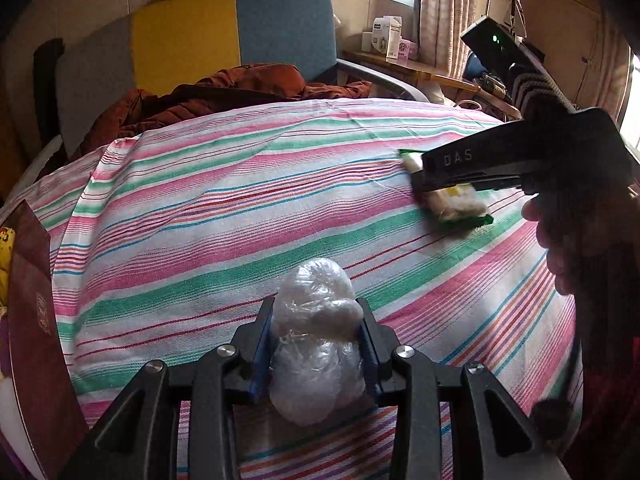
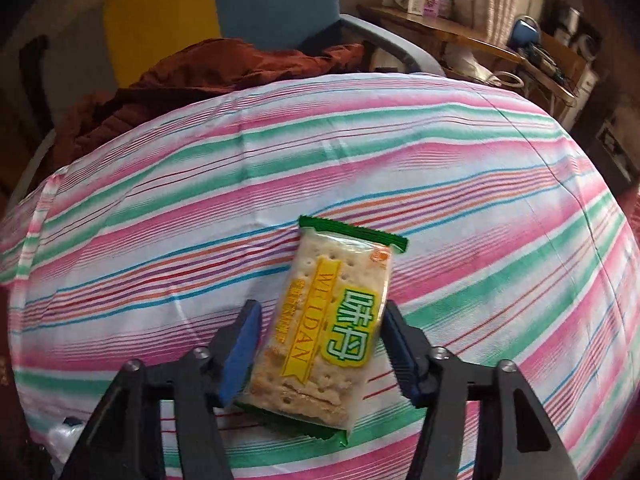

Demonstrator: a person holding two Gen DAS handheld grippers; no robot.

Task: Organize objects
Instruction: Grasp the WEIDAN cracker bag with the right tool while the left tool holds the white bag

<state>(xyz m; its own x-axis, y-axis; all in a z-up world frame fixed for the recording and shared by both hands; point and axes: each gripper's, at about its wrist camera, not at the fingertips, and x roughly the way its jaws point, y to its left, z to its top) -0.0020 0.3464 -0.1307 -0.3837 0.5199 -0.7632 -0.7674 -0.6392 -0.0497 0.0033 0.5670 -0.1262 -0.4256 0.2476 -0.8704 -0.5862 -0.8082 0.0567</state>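
Observation:
My left gripper (image 1: 316, 340) is shut on a lumpy bundle wrapped in clear plastic (image 1: 316, 344), held just over the striped cloth (image 1: 240, 208). My right gripper (image 2: 320, 344) is shut on a green-edged cracker packet (image 2: 328, 328) with yellow and green lettering, its jaws pressing both long sides, low over the striped cloth (image 2: 440, 168). In the left wrist view the right gripper (image 1: 424, 184) reaches in from the right with the cracker packet (image 1: 452, 204) under its fingers.
A dark red box (image 1: 36, 320) stands at the left edge. A rust-brown garment (image 1: 208, 96) lies behind the cloth on a yellow and blue chair (image 1: 224, 32). A wooden shelf with small boxes (image 1: 392, 40) is at the back right.

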